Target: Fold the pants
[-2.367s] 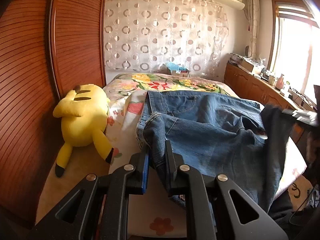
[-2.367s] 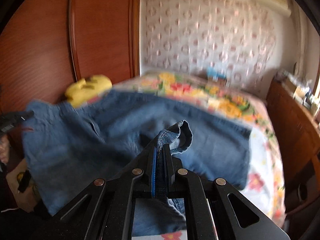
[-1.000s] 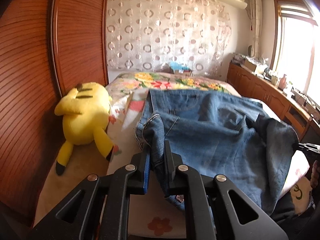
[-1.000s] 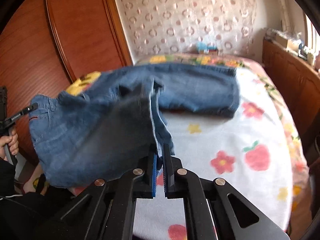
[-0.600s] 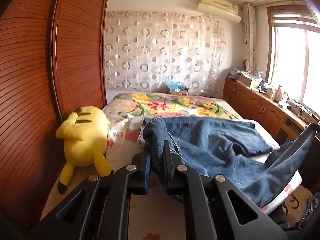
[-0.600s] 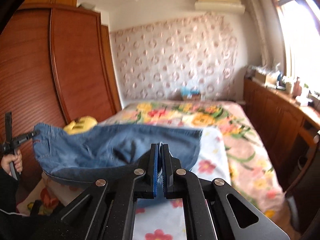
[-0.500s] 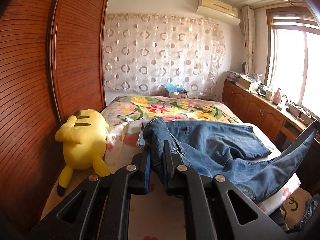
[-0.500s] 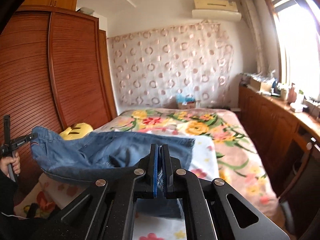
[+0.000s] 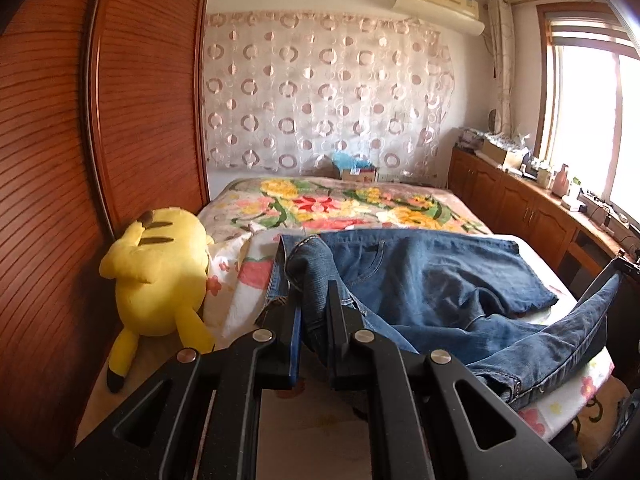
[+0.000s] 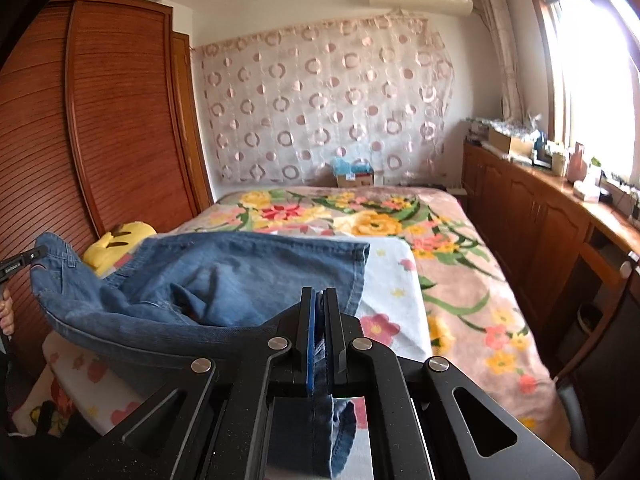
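Since the earlier frames both cameras have tipped up toward the far wall, and the jeans, which hung slack and bunched between the two hands, are now pulled out longer across the bed. From the left wrist view, the left gripper (image 9: 312,304) has its fingers drawn narrow on a thick roll of denim at the waist end of the jeans (image 9: 420,284); one leg lies flat on the bed (image 9: 360,200), while the other rises off the right edge toward the far gripper. A yellow plush toy (image 9: 156,268) sits just beside the cloth on the left, against the wooden wardrobe (image 9: 52,160). From the right wrist view, the right gripper (image 10: 319,320) is pinched almost fully together on a thin edge of denim, apparently a leg hem, with a tail hanging below the fingers. The jeans (image 10: 224,280) sag in a shallow trough toward the left hand (image 10: 6,312), partly lifted off the bed (image 10: 440,240). To fold well from here, I would keep both grips firm and the hands level, take out the sag with even tension, then lay the raised leg squarely over the flat one so seams and hems match, steering clear of the plush toy.
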`<act>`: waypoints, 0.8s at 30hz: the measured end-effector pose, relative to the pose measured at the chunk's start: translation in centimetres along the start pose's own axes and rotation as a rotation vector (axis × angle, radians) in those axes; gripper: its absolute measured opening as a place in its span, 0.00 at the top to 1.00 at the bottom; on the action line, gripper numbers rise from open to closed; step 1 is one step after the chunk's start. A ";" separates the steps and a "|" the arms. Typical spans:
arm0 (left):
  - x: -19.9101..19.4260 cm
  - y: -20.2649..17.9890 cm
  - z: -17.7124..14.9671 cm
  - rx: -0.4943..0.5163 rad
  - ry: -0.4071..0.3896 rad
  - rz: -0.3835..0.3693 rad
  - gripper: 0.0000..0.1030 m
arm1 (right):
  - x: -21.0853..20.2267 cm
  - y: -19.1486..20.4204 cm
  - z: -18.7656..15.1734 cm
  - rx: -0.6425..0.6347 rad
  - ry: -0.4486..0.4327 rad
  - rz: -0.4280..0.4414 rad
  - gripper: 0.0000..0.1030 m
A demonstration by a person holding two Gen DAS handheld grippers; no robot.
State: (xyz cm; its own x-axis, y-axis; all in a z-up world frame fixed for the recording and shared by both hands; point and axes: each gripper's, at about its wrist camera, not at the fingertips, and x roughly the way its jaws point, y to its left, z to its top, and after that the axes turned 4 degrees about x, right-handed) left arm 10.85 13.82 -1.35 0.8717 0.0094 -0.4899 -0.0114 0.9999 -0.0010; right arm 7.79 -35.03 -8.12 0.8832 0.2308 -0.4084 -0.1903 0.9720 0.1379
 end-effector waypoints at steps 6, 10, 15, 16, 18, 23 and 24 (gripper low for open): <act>2.1 0.4 0.3 -0.013 0.018 0.020 0.89 | 1.1 -0.6 1.9 0.017 0.026 -0.010 0.97; 2.9 0.2 1.8 -0.014 0.005 0.024 0.90 | 1.3 -1.0 3.6 0.008 0.004 -0.015 0.97; 3.9 -0.2 4.1 -0.005 -0.026 0.024 0.90 | 1.6 -0.9 6.6 -0.016 -0.045 -0.028 0.97; 4.3 -0.2 4.5 -0.002 -0.027 0.025 0.90 | 1.8 -1.1 6.8 -0.019 -0.050 -0.029 0.97; 5.4 -0.3 5.0 -0.003 -0.020 0.024 0.90 | 2.4 -1.1 7.5 -0.029 -0.053 -0.035 0.97; 8.1 -0.2 6.2 -0.006 -0.003 0.027 0.91 | 4.5 -1.4 8.6 -0.037 -0.045 -0.040 0.97; 8.5 -0.2 6.6 -0.007 -0.003 0.026 0.91 | 4.9 -1.5 9.0 -0.037 -0.047 -0.040 0.97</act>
State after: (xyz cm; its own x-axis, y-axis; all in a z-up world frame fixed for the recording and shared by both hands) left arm 21.52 13.73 0.19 0.8726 0.0354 -0.4872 -0.0374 0.9993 0.0056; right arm 16.27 -35.74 -2.22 0.9095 0.1903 -0.3697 -0.1692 0.9816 0.0890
